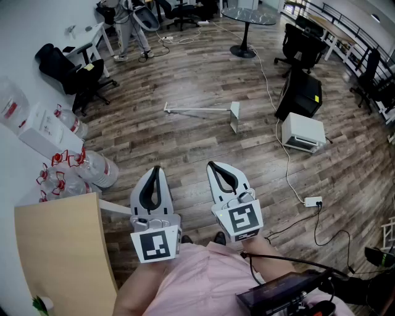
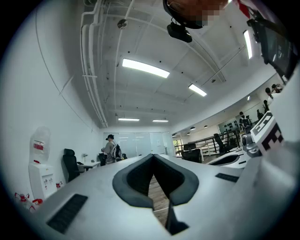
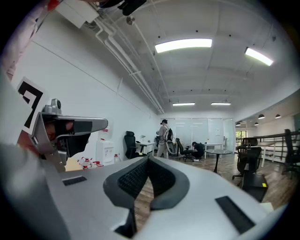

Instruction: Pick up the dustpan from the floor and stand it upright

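The white long-handled dustpan lies flat on the wooden floor in the head view, its handle pointing left and its pan at the right end. Both grippers are held close to the person's body, well short of it. My left gripper is shut with nothing in it, its tips meeting. My right gripper is beside it, also shut and empty. Neither gripper view shows the dustpan; both look level across the room.
Several water bottles lie by the left wall near a wooden tabletop. A white box, a black case and a cable with a power strip are right of the dustpan. Office chairs, a round table and a standing person are farther back.
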A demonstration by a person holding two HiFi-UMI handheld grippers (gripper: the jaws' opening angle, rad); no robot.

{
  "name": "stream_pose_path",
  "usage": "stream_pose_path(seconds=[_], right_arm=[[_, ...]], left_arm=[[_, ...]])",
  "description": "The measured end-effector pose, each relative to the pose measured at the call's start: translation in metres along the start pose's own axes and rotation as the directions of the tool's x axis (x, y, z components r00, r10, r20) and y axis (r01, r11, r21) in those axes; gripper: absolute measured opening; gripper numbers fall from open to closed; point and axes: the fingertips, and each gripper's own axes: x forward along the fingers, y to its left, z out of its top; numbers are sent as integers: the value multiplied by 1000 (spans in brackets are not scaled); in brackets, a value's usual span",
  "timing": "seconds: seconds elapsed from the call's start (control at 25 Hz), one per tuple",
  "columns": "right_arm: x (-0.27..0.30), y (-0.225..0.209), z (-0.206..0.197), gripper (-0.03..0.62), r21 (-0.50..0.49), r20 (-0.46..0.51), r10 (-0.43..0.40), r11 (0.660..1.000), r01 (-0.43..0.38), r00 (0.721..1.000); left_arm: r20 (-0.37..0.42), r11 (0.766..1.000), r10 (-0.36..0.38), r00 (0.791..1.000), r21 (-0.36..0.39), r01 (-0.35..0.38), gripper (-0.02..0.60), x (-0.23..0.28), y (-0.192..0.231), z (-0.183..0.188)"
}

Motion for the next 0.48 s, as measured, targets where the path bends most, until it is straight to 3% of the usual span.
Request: stream_pose_path(seconds=[0.2, 0.48], right_arm=[[-2, -10, -3, 0, -3, 6, 10, 1000, -10, 1000], [-8, -31, -5, 2, 8, 49, 28, 1000, -28, 998]], left_arm=[[-22, 999, 13, 1000, -46, -14, 9, 5, -14, -4], [-23, 999, 42, 999, 5, -42, 9, 11, -28, -8]])
